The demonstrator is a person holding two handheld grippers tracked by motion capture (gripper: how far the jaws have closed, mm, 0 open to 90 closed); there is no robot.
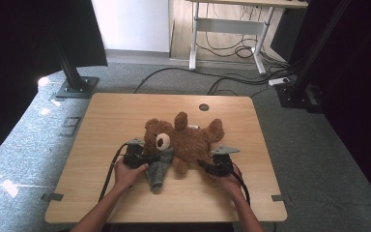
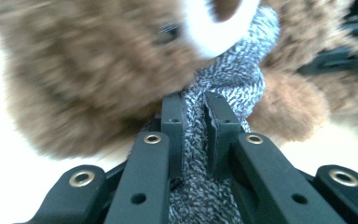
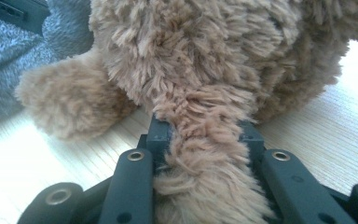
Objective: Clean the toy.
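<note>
A brown teddy bear (image 1: 188, 140) lies on the wooden table (image 1: 116, 116), its head with a white muzzle (image 1: 163, 140) to the left. A grey knit scarf (image 1: 158, 170) trails from its neck toward the front edge. My left gripper (image 1: 155, 157) is at the scarf beside the bear's head; in the left gripper view its jaws (image 2: 196, 109) are shut on the grey knit scarf (image 2: 228, 79). My right gripper (image 1: 203, 165) reaches the bear's lower side; in the right gripper view it (image 3: 205, 128) is shut on a furry limb of the bear (image 3: 205, 154), below its body (image 3: 200, 51).
A round cable hole (image 1: 203, 107) sits near the table's far edge. Black frame posts stand on the floor at the back left (image 1: 77, 84) and back right (image 1: 299, 89). Cables (image 1: 232, 82) run across the carpet toward a white desk (image 1: 232, 24).
</note>
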